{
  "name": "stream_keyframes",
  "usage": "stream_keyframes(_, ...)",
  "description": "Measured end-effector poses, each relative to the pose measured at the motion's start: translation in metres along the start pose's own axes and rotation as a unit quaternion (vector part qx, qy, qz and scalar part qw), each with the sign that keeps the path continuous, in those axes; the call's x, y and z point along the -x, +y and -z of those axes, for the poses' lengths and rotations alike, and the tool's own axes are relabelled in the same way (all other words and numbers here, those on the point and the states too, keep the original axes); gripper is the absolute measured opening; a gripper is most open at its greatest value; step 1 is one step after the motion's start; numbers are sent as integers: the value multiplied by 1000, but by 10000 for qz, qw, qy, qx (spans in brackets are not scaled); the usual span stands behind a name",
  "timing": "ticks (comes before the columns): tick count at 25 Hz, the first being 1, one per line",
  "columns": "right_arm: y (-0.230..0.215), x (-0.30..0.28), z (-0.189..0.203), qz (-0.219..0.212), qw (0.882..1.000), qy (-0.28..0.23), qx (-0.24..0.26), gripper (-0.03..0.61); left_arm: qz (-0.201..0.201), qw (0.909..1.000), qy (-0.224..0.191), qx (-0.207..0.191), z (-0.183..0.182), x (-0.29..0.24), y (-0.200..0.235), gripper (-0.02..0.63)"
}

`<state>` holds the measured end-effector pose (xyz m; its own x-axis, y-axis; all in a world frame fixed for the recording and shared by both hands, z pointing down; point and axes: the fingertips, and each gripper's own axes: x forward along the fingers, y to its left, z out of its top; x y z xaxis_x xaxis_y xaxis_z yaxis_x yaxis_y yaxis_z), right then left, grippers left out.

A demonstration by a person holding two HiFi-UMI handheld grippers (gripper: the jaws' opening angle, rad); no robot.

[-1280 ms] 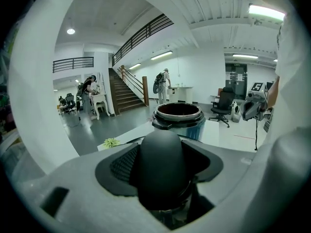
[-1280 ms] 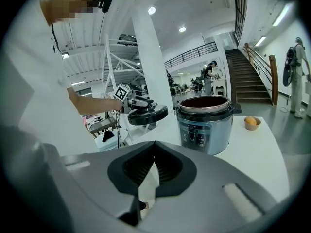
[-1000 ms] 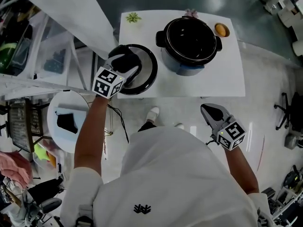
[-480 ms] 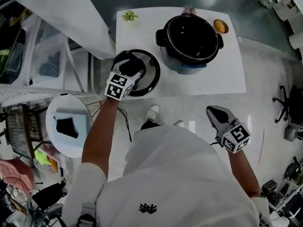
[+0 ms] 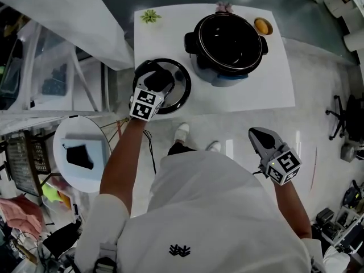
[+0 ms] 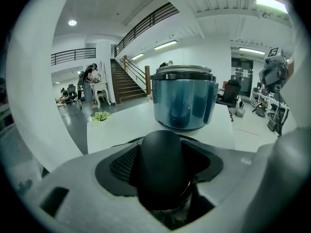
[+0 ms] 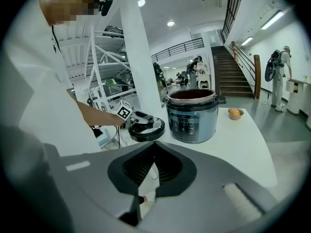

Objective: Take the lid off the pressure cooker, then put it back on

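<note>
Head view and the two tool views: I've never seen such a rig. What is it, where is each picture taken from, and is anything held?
No robot here: a person holds a two-jaw tool in each hand. The head view looks down from a camera on the person's head; each tool view looks along that tool's jaws. On the white table stands an open cooker, with a small bowl and a green sprig at the far corners. The left tool grips the lid by its black handle at the table's left edge. The right tool hangs short of the table, jaws together, empty.
</note>
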<state>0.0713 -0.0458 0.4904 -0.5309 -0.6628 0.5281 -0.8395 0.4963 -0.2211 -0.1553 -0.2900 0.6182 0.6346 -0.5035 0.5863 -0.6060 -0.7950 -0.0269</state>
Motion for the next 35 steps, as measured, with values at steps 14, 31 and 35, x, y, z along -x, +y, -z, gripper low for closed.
stream_keyframes(14,-2,-3,3,6,9999,113,-15,12,-22,9999,-136,32,9,-6,-3,291)
stream_keyframes(31,-7,-10,0,-323,9995,33,65,12,-389,9985,-76,367,23,34,-2,325)
stream_keyframes(35,-9,-14,-4,-491,9987,9,147,12,-540,9974,-52,468,28,47,-2,325)
